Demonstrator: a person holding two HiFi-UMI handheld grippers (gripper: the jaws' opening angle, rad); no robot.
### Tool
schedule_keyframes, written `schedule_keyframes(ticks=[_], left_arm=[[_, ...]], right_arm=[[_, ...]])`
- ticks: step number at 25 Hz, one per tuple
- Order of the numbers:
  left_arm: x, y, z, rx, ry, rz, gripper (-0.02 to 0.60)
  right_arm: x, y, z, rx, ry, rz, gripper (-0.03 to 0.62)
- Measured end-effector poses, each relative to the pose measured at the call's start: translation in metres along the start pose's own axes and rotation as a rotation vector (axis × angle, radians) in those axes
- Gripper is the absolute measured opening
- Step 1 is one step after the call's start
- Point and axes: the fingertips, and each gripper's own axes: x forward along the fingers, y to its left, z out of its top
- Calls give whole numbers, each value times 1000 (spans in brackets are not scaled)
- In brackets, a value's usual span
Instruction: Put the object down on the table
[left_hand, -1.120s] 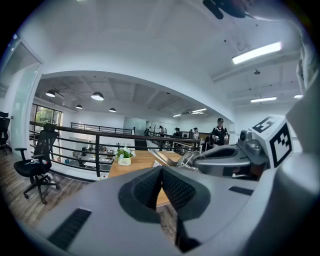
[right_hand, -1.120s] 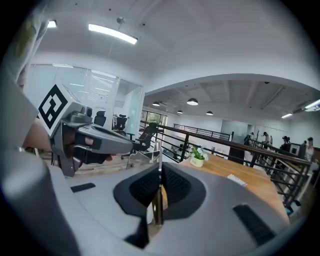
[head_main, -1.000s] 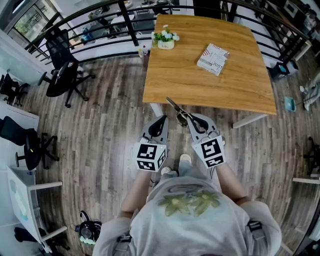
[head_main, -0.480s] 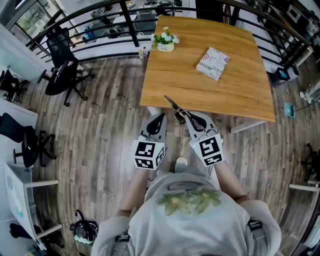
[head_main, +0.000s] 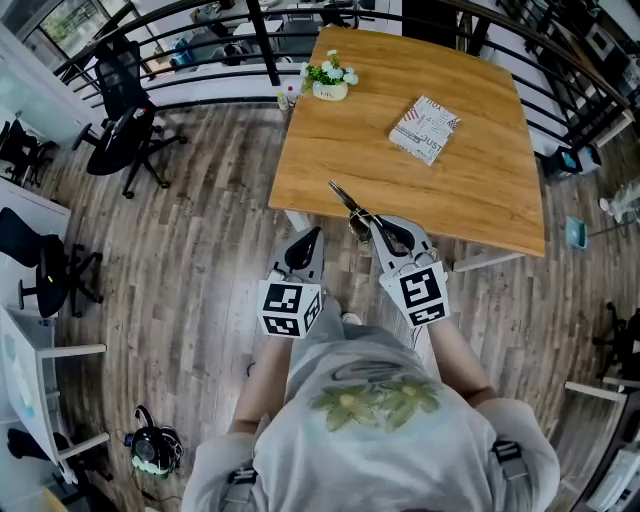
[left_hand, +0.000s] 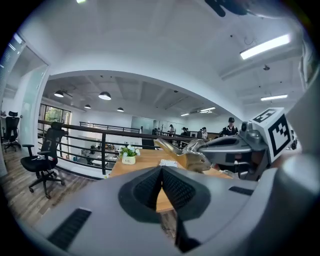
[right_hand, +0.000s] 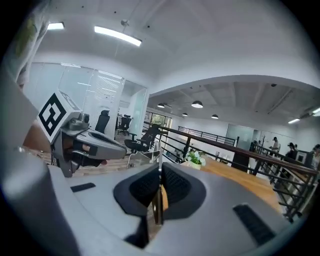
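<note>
Both tools had edged forward since the earlier frame, so the near edge of the light wooden bench (head_main: 480, 150) now lay under the carried thing instead of ahead of it. The right tool (head_main: 378, 226) was clamped on a thin, brass-coloured metal object (head_main: 348, 203), seemingly a pair of scissors. The right gripper view showed its narrow edge pinched between the pads, and its pointed end reached out above the front strip of the bench, clear of the surface. The left tool (head_main: 310, 236) hung just beside it over the grey plank floor (head_main: 190, 250), its jaws together with nothing between them.

The step in hand looked like the carry-in, with the setting down not yet begun. Bare wood lay right ahead, well apart from the white printed booklet (head_main: 425, 128) and the small potted plant (head_main: 330, 78) at the far side. The next move probably called for a little more reach over the bench, then lowering until the metal rested flat, and only then parting the right jaws, lest the piece tip off the edge.
</note>
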Motion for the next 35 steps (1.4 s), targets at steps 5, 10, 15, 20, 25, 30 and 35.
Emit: schedule_keyframes(ticks=[5,10,15,20,25,30,35], left_arm=[[13,11,4,-8,5,13,12],[31,22,1,-12,23,6,12],[55,40,4,-16,27,-4,12],[92,81,20,-11,19,-3,12],[131,121,54,3,-16,-4,12],[159,159,73,-4,-31,4,12],[178,189,82,-6,-26,1,12]], right_arm=[[12,-11,-5,13,12,4,12],[33,-20,-9,24,18,5,12],[62,-36,-8,27,15,3,12],[109,-56,4,5,12,-3,12],[154,-85,31,-23,-7,-13,12],[197,-106,49,-41,-23,-29,11],[231,-116,58,-50,-13,-33,12]])
